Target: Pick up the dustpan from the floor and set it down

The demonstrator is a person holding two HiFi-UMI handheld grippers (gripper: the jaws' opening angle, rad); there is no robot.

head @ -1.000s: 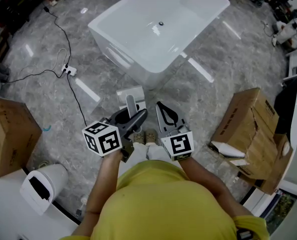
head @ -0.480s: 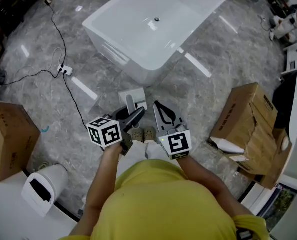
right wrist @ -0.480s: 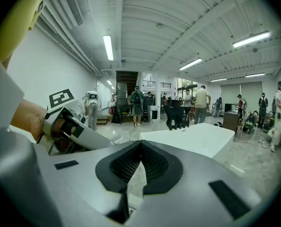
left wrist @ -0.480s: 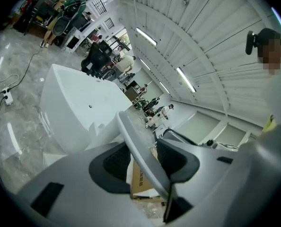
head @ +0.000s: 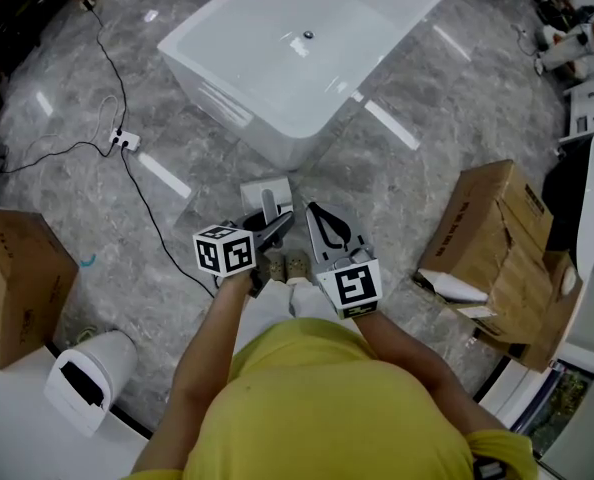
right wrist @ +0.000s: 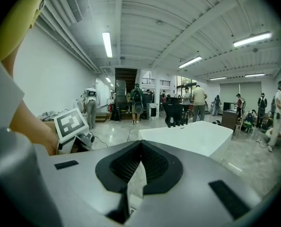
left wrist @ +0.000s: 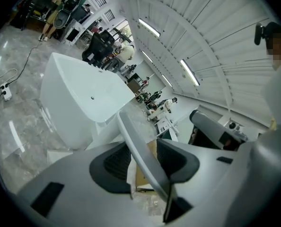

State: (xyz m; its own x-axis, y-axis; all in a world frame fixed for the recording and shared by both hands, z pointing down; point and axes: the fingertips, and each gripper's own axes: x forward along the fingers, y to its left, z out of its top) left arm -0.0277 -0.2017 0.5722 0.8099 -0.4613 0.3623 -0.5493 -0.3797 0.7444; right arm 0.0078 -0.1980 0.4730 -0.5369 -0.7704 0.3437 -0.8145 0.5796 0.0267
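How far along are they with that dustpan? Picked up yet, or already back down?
Picked up: looks done, since the left gripper has its fingers closed on the handle of the dustpan. In hand: the dustpan hangs low by the person's feet; whether it touches the floor I cannot tell. Left: resting it down and letting go. The right gripper is shut and empty.

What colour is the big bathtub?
The bathtub is plain white. It shows best in the head view.
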